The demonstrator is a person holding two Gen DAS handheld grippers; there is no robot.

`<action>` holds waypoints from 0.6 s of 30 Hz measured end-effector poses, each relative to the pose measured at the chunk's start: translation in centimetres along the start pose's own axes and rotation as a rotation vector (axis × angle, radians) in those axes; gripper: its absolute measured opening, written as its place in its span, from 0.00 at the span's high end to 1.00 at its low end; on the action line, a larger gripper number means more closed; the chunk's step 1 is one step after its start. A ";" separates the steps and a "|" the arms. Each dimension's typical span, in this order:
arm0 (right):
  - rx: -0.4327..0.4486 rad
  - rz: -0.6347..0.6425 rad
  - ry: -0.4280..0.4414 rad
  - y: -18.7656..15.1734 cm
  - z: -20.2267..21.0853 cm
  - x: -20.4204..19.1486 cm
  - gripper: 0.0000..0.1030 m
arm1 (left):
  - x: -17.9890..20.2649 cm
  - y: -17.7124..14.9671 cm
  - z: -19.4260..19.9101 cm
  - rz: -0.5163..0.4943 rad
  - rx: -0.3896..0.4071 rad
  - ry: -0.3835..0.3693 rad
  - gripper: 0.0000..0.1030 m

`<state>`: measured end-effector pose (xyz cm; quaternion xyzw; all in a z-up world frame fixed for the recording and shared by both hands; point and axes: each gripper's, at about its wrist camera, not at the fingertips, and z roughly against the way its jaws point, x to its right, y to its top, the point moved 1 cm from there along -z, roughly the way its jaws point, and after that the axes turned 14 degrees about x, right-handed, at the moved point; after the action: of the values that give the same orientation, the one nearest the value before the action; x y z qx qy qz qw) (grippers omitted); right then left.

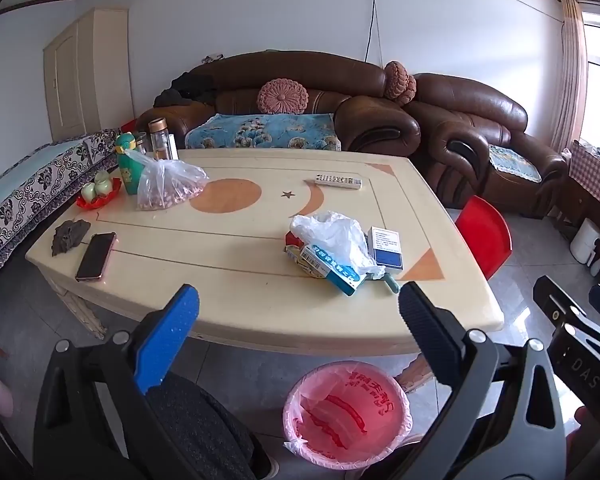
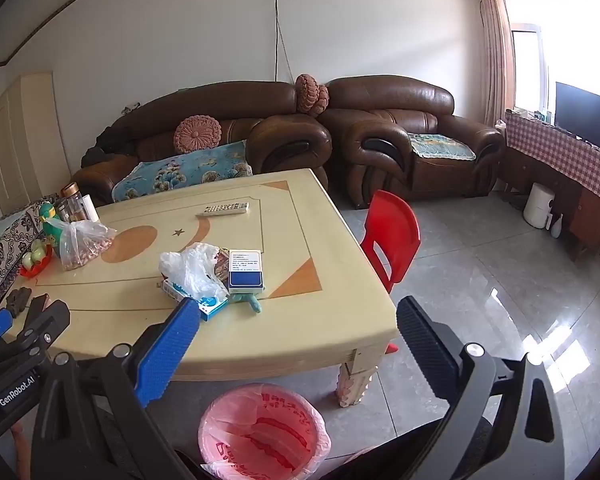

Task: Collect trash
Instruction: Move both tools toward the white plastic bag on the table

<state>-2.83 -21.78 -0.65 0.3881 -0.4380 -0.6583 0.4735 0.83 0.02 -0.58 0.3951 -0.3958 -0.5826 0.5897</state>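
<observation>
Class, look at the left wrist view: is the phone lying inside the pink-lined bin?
No, the phone lies flat on the table near its left edge, while the bin stands on the floor below.

table (image 1: 236, 292): before us, with a sofa (image 1: 284, 80) behind it and a chair (image 1: 485, 232) at its right side.
bin (image 1: 346, 412): on the floor below the table's near edge, closest to us.
trash pile (image 1: 336, 248): on the table's near right part, a plastic bag (image 1: 332, 232) lying over boxes (image 1: 385, 246).
remote (image 1: 339, 181): farther back on the table.
phone (image 1: 96, 256): near the table's left edge.
bottles (image 1: 156, 140): at the far left corner.
</observation>
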 end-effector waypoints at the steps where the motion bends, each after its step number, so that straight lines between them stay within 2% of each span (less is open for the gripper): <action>1: 0.000 0.000 0.001 0.0 0.0 0.0 0.06 | 0.1 0.0 0.1 -0.008 0.009 0.001 0.05; 18: -0.010 -0.001 0.006 0.0 0.0 -0.7 0.06 | 0.0 -0.1 -0.5 -0.019 -0.011 -0.022 0.05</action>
<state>-2.65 -21.15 -0.64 0.3878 -0.4333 -0.6595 0.4763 1.26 0.03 -0.90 0.3894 -0.3953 -0.5947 0.5818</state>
